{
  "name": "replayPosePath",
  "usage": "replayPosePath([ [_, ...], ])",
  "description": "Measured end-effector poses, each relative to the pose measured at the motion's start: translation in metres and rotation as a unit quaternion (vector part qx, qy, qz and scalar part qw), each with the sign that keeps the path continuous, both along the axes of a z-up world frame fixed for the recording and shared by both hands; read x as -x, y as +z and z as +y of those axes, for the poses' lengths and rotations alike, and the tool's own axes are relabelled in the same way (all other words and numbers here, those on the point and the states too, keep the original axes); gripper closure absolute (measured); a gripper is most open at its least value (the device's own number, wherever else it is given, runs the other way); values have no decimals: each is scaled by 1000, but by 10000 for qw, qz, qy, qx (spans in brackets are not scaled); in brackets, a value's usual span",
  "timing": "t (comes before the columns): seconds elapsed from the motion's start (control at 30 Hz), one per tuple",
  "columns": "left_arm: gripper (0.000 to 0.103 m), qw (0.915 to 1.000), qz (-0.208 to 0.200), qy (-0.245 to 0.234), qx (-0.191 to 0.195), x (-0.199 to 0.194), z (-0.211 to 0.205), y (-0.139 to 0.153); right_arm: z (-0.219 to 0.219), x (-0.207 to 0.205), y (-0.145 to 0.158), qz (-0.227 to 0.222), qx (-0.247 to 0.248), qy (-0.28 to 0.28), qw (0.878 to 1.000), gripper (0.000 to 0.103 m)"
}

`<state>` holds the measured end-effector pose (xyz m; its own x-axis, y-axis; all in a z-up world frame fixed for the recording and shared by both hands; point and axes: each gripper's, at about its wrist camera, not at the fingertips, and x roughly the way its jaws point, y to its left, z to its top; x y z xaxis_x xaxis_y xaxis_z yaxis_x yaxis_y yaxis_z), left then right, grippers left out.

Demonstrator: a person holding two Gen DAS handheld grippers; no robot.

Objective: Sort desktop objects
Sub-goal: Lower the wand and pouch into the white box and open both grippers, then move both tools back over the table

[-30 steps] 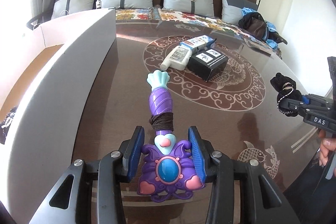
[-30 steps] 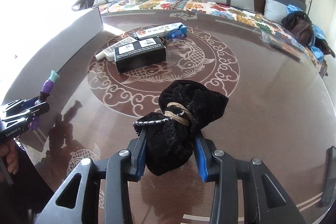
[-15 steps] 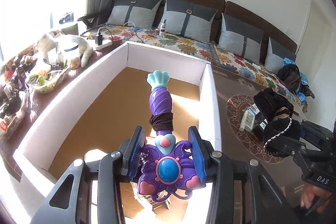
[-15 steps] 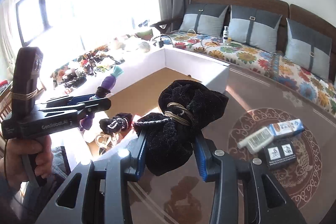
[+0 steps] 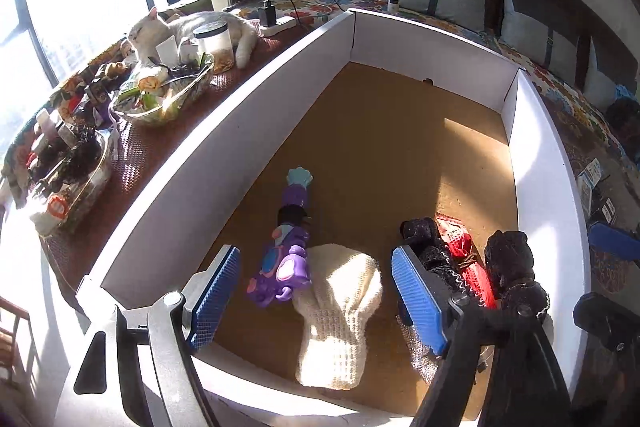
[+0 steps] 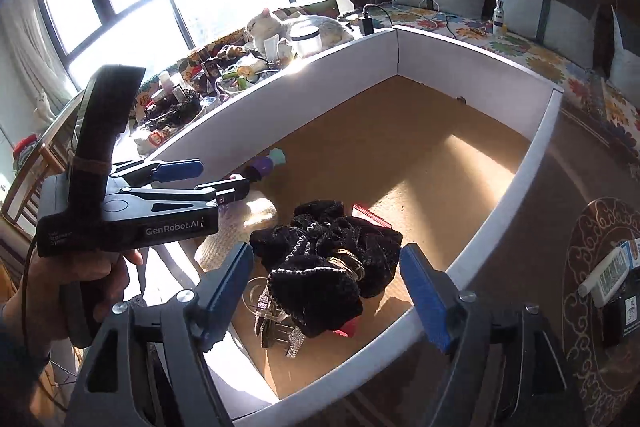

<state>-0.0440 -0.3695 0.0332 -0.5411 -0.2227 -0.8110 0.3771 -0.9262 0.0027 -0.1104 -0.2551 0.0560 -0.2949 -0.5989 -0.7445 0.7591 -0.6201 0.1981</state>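
Your left gripper [image 5: 314, 301] has just been opening; its jaws stand spread, and the purple toy wand [image 5: 286, 249] lies free on the floor of the white-walled box [image 5: 248, 99], beside a cream knitted piece [image 5: 340, 311]. Your right gripper [image 6: 326, 293] has likewise been opening; the black velvet pouch [image 6: 324, 283] sits unclamped between its spread jaws, inside the box.

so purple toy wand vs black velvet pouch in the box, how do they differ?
The purple toy wand is rigid, glossy plastic, long and slim; the black velvet pouch is soft, matte, bunched and tied with a band. The wand lies nearer the box's left wall, the pouch nearer its right. Both lie released inside it.
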Motion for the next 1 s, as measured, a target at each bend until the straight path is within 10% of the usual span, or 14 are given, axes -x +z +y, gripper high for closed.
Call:
replayPosePath([
  [0.27,25,9988,339,-329,-120,-11,45,20,111,-9,19,1021,227,-902,9904,5],
  [0.63,23,9777,578,-2001,-274,1,198,51,308,11,-65,1057,-1343,-2389,9559,5],
  [1.0,17,9656,-265,-2576,-246,37,323,-50,394,19,-101,575,-1381,-3107,9387,1],
])
